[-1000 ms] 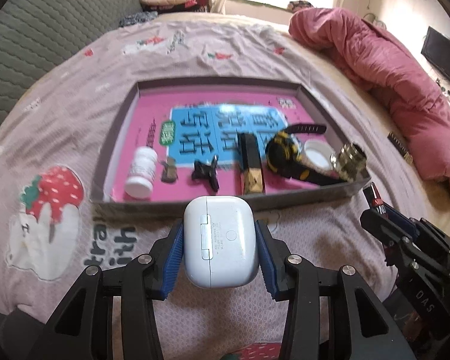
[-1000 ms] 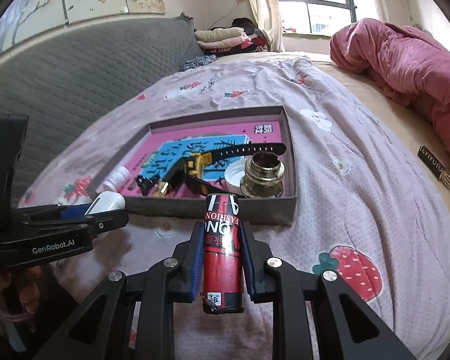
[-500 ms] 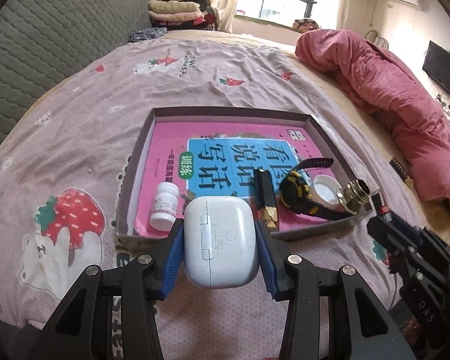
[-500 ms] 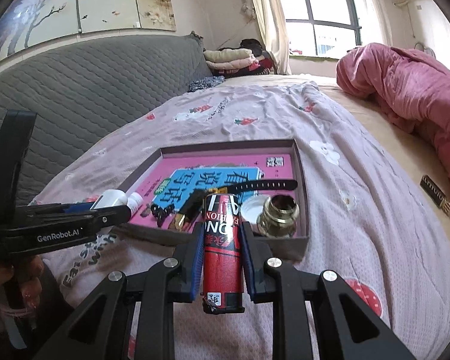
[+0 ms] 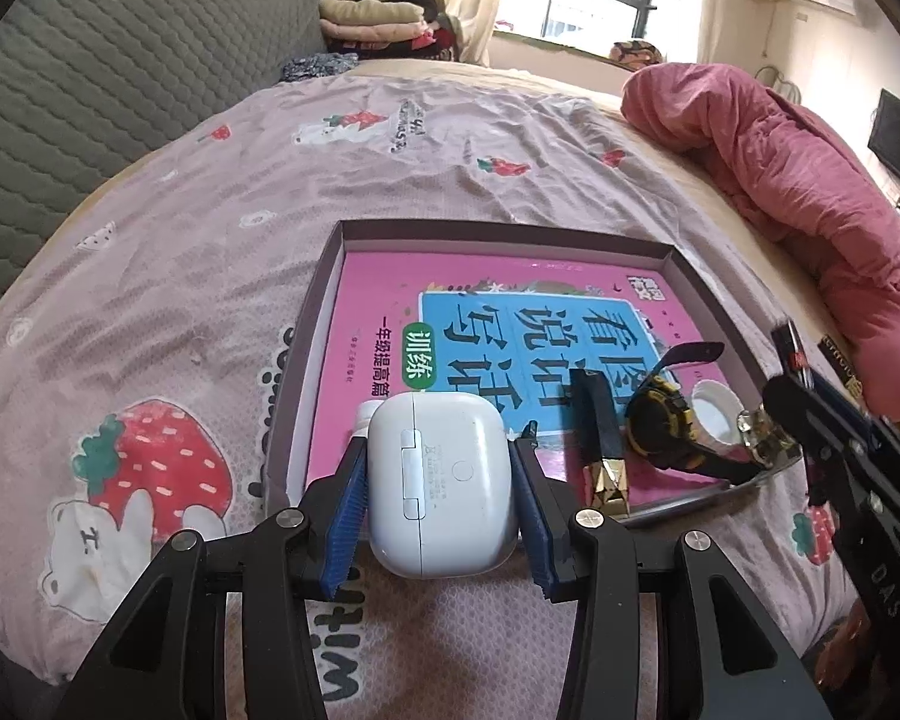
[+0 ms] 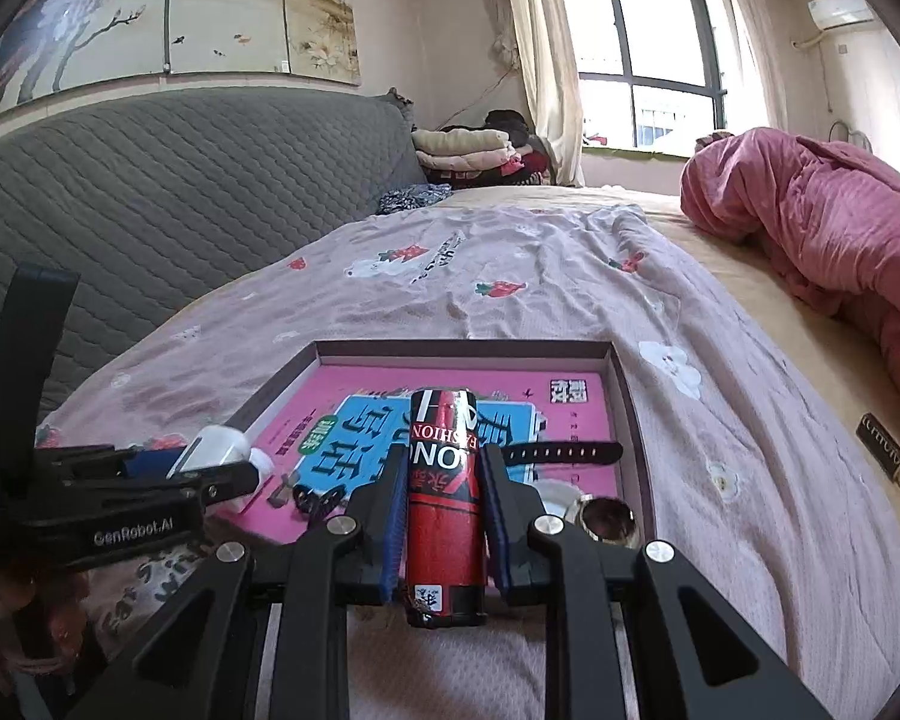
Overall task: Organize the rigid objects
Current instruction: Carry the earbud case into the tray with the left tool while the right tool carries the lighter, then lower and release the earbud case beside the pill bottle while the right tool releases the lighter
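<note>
The bed (image 5: pixel 222 252) fills the room ahead of both grippers, spread with a pale pink strawberry-print sheet, and a heaped rose-coloured quilt (image 5: pixel 810 192) lies along it beyond the right gripper's side. A grey quilted headboard (image 6: pixel 168 198) runs off to the left gripper's side.

Just ahead of both grippers sits a shallow box tray (image 5: pixel 498 229) holding a bright pink workbook (image 5: pixel 390 300) that lines its floor. Along the tray's near edge lie the smaller things: a black and yellow watch (image 5: pixel 660 420) with its strap stretched out, a black stick with a faceted gold cap (image 5: pixel 603 474), a white lid (image 5: pixel 714 408) and a brass fitting (image 5: pixel 756 432), all nearer the right gripper than the left.

The left gripper (image 5: pixel 444 480) is clamped on a white earbud case (image 5: pixel 444 486) — blue pads pressing both sides — held over the tray's near left corner, half covering a small white bottle (image 5: pixel 369 414) behind it.

The right gripper (image 6: pixel 444 516) grips a red and black lighter (image 6: pixel 444 510) standing upright between its pads, just before the tray's near wall, with the brass fitting a little to its right. Seen from there, the left gripper sits just to its left at about the same level.
</note>
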A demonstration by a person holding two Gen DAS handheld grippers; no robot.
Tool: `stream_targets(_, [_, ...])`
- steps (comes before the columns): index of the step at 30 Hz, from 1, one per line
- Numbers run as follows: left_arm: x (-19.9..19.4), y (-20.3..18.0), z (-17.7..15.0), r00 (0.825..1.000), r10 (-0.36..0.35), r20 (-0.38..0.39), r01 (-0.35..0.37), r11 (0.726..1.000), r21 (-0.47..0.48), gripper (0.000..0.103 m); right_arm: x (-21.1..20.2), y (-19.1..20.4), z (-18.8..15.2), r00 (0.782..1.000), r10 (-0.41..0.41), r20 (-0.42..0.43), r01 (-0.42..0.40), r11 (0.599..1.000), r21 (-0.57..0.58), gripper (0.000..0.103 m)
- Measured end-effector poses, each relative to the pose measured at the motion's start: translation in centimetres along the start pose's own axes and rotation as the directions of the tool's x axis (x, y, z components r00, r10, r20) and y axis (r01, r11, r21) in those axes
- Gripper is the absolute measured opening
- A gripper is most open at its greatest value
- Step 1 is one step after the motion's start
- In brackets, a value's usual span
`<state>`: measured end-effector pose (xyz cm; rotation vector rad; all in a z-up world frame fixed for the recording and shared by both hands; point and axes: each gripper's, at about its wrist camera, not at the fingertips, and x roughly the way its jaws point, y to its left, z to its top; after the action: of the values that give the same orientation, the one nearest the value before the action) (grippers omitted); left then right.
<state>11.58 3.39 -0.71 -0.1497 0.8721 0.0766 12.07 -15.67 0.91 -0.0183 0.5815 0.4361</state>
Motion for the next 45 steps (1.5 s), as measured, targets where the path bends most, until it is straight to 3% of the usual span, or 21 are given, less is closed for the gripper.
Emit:
stream_targets(24, [2.4, -0.9, 0.2, 1.000, -0.004, -0.024, 0.005, 1.000, 0.026, 0.047, 2.2, -1.5, 0.1, 0.999, -0.037, 0.004, 0.037, 0.999, 0.025, 0.023])
stream_targets(45, [4.0, -0.9, -0.1, 0.999, -0.012, -0.045, 0.013, 0.999, 0.034, 0.047, 5.0, 0.0, -2.0, 0.989, -0.090, -0.117, 0.080, 0.993, -0.086, 0.023])
